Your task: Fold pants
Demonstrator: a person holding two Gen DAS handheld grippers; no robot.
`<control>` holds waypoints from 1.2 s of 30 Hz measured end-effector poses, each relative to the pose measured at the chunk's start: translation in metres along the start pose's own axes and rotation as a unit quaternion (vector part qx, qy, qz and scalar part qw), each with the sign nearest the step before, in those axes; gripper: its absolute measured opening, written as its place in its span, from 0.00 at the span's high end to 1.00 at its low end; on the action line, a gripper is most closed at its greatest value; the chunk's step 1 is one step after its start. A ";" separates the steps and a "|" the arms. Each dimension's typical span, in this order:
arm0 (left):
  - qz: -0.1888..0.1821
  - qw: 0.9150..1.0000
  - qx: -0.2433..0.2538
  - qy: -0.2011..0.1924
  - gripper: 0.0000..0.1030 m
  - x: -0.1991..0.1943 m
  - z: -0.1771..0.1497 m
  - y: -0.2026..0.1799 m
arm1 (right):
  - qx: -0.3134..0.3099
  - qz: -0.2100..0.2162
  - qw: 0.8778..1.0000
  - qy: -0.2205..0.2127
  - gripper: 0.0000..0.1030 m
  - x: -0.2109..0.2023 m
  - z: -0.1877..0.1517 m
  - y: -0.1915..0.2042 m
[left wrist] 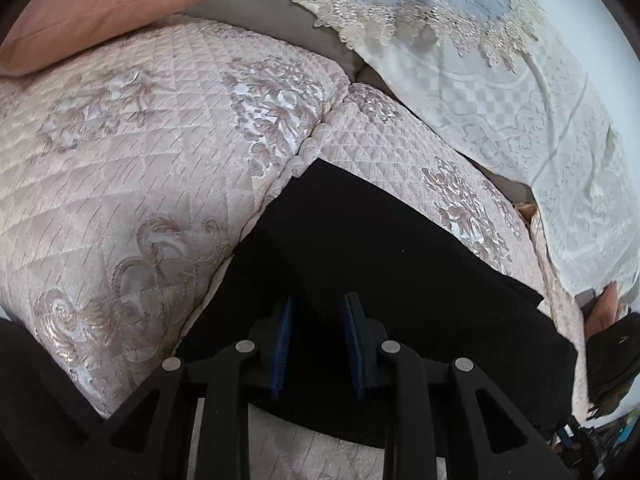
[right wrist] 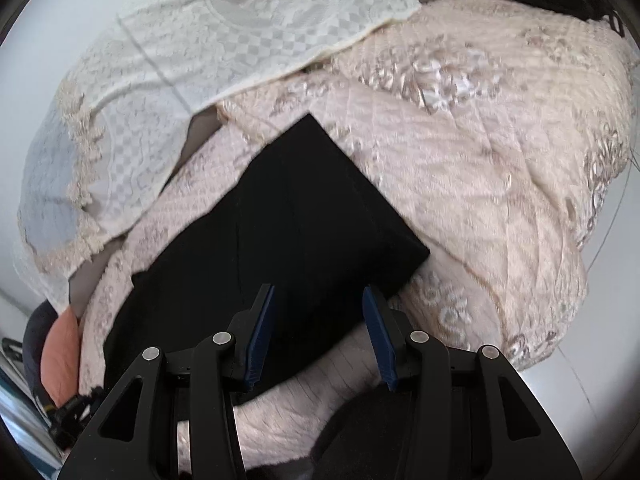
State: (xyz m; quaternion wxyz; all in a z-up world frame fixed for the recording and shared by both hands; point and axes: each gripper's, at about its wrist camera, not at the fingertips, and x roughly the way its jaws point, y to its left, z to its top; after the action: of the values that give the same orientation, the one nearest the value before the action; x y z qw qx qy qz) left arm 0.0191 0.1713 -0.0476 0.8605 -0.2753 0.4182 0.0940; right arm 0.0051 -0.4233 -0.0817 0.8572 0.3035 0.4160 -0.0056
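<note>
The black pants (left wrist: 360, 248) lie folded flat on a quilted pink sofa cover (left wrist: 120, 160). In the left wrist view my left gripper (left wrist: 320, 304) is open just above the near part of the pants, with nothing between its blue pads. In the right wrist view the pants (right wrist: 288, 216) form a neat dark rectangle. My right gripper (right wrist: 320, 296) is open over their near edge, holding nothing.
A salmon pillow (left wrist: 92, 12) rests at the back left of the sofa. A white lace throw (left wrist: 500, 92) drapes over the backrest; it also shows in the right wrist view (right wrist: 224, 32). Another salmon cushion (right wrist: 60, 352) lies at the lower left. The sofa's front edge (right wrist: 552, 320) drops off at the right.
</note>
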 end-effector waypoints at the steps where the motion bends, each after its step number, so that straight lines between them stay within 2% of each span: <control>1: 0.004 1.000 0.009 0.000 0.74 0.002 0.000 -0.003 | 0.006 0.002 1.000 -0.001 0.56 0.001 0.001 -0.001; 3: 0.011 1.000 0.018 -0.004 0.76 0.003 0.001 -0.008 | 0.017 0.005 1.000 -0.009 0.56 -0.001 0.005 0.001; 4: 0.011 1.000 0.024 -0.009 0.82 0.001 0.001 -0.011 | 0.011 0.005 1.000 -0.014 0.56 -0.002 0.006 0.004; 6: 0.006 0.999 0.032 -0.013 0.86 -0.002 0.004 -0.014 | 0.007 0.000 1.000 -0.018 0.56 -0.003 0.008 0.008; 9: 0.005 0.999 0.040 -0.020 0.88 -0.004 0.007 -0.016 | 0.008 -0.004 1.000 -0.006 0.56 0.004 0.009 0.007; 11: 0.004 0.999 0.041 -0.020 0.88 -0.004 0.007 -0.015 | 0.032 0.005 0.999 -0.006 0.56 0.007 0.011 0.001; 19: 0.007 0.999 0.048 -0.020 0.95 -0.004 0.006 -0.015 | 0.061 0.002 0.998 -0.035 0.56 0.012 0.018 -0.002; 20: 0.007 0.999 0.048 -0.020 0.95 -0.004 0.006 -0.014 | 0.061 -0.002 0.997 -0.040 0.59 0.012 0.019 -0.001; 21: 0.006 0.999 0.047 -0.019 0.95 -0.004 0.007 -0.014 | 0.059 -0.010 0.997 -0.043 0.75 0.013 0.020 0.000; 22: 0.008 0.999 0.047 -0.020 0.96 -0.004 0.007 -0.014 | 0.062 -0.012 0.997 -0.045 0.82 0.014 0.022 -0.001; 25: 0.008 0.999 0.044 -0.023 0.96 -0.008 0.009 -0.013 | 0.077 0.000 0.996 -0.050 0.91 0.012 0.026 -0.007; 32: -0.025 0.998 0.027 -0.042 0.96 -0.040 0.021 -0.007 | 0.058 0.039 0.992 -0.101 0.95 -0.046 0.032 0.008; 33: -0.030 0.998 0.027 -0.043 0.96 -0.044 0.020 -0.007 | 0.055 0.037 0.992 -0.110 1.00 -0.054 0.032 0.010; 36: -0.032 0.998 0.037 -0.045 0.96 -0.052 0.014 -0.006 | 0.048 0.014 0.992 -0.120 1.00 -0.066 0.030 0.004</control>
State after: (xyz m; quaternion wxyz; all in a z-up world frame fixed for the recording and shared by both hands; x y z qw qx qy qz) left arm -0.0018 0.1774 0.0023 0.8906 -0.2522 0.3732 0.0632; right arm -0.0155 -0.4517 -0.0181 0.8851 0.3474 0.3055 -0.0502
